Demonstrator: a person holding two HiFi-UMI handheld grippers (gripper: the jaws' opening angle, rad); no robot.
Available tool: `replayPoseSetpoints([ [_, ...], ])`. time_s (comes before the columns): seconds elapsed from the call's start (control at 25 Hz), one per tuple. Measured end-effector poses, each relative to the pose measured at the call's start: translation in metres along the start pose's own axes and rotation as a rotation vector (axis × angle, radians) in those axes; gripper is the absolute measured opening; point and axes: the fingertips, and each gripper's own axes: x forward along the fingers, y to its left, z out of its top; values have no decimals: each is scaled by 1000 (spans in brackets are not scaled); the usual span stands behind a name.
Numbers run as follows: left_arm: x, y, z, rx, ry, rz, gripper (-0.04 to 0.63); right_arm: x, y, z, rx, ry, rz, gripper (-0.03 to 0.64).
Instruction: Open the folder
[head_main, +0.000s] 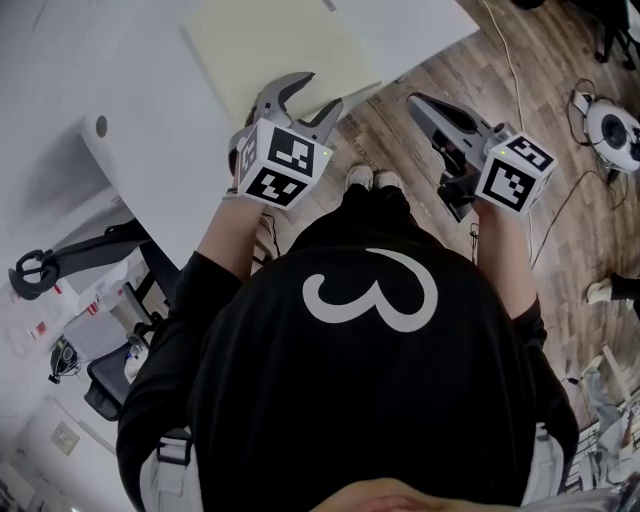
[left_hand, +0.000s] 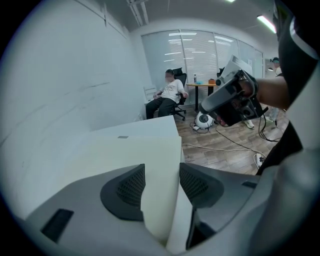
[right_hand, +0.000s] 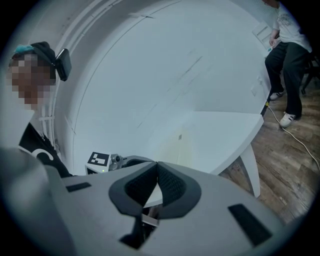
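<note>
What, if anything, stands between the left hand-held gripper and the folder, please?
Nothing visible does: the folder has its near corner between the open jaws of the left hand-held gripper, at the edge of the table.

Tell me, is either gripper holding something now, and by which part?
Nothing is held. The left gripper stands open around the folder's near edge, its pads not pressing on it; the right gripper is shut and empty.

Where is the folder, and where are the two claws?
folder (head_main: 282, 48), head view, the middle of its pale cover.
left claw (head_main: 320, 92), head view, midway between its open fingertips.
right claw (head_main: 414, 99), head view, at its closed fingertips.
</note>
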Motion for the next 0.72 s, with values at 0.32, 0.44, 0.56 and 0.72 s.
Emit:
replayPoseSetpoints([
  [0.32, -4, -6, 0, 4, 4, 32, 142, 21, -10, -10, -24, 65, 37, 23],
  [0.44, -7, -7, 3, 21, 1, 47, 118, 28, -14, -12, -49, 83, 38, 23],
  [0.56, -9, -10, 5, 33, 7, 56, 92, 34, -19, -16, -60, 91, 40, 23],
  [0.72, -10, -14, 12, 56, 15, 73, 67, 42, -25, -15, -95, 98, 42, 23],
])
